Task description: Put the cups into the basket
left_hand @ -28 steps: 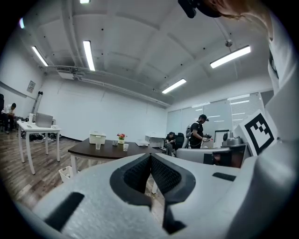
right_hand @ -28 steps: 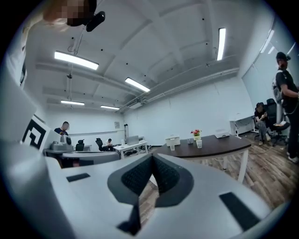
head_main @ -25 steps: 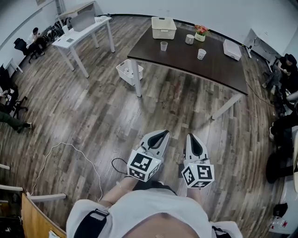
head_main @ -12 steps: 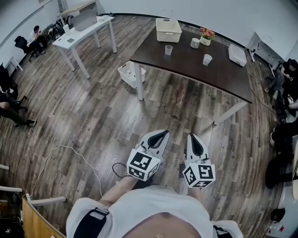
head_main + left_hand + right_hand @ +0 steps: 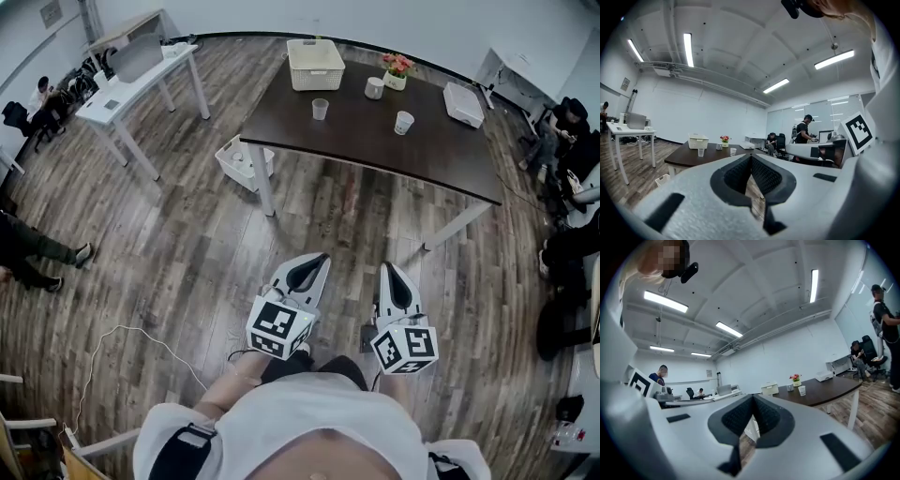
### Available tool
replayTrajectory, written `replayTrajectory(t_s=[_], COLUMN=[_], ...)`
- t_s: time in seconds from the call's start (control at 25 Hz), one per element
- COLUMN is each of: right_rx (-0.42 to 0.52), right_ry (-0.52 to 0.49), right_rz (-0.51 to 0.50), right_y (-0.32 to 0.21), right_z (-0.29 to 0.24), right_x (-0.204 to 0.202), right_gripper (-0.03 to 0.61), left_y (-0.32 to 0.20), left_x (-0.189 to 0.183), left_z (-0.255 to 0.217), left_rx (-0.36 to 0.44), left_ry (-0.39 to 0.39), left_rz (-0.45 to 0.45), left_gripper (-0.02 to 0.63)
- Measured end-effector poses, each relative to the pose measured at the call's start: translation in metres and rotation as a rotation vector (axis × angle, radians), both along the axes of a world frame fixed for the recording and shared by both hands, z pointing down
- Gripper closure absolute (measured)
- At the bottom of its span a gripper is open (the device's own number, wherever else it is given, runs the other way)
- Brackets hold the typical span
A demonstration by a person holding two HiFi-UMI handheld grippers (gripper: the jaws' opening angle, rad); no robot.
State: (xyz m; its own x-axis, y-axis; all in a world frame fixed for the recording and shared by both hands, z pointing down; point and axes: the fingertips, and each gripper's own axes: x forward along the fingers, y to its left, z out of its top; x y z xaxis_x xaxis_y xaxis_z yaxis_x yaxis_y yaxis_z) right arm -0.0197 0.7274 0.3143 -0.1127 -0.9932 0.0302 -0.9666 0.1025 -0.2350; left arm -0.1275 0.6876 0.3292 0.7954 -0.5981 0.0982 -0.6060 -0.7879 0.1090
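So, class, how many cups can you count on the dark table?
3. A clear cup stands before the basket, a pale cup beside the flowers, and a white cup nearer the middle of the table. None seems hidden.

A potted flower (image 5: pixel 397 67) and a white tray (image 5: pixel 465 101) sit on a dark table (image 5: pixel 375 141); a white bin (image 5: pixel 246 164) stands on the wood floor (image 5: pixel 187 244) beside its leg.

Head view: looked steeply down, well back from table (image 5: pixel 356 141) | gripper views: looked level toward table; all shared it.
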Motion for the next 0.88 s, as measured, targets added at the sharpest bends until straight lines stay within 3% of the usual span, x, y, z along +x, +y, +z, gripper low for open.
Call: replayTrajectory(t_s=[0.28, 0.44, 0.88], right_rx=[-0.011, -0.005, 0.020], right_ry=[-0.021, 0.008, -0.008], right_rz=[0.030, -0.012, -0.130], right_y=[-0.025, -0.056, -0.195], right_z=[0.010, 0.010, 0.008], right_x=[0.025, 0.031, 0.090], right_gripper=[0.566, 0.566, 0.566], left_y=[-0.030, -0.055, -0.181], left_x=[-0.004, 0.001, 0.069], left_z=[0.007, 0.015, 0.017], left_rx=[-0.021, -0.040, -0.036], left_ry=[-0.002, -0.006, -0.011], left_rz=[-0.036, -0.074, -0.179], left_gripper=[0.603, 0.603, 0.603])
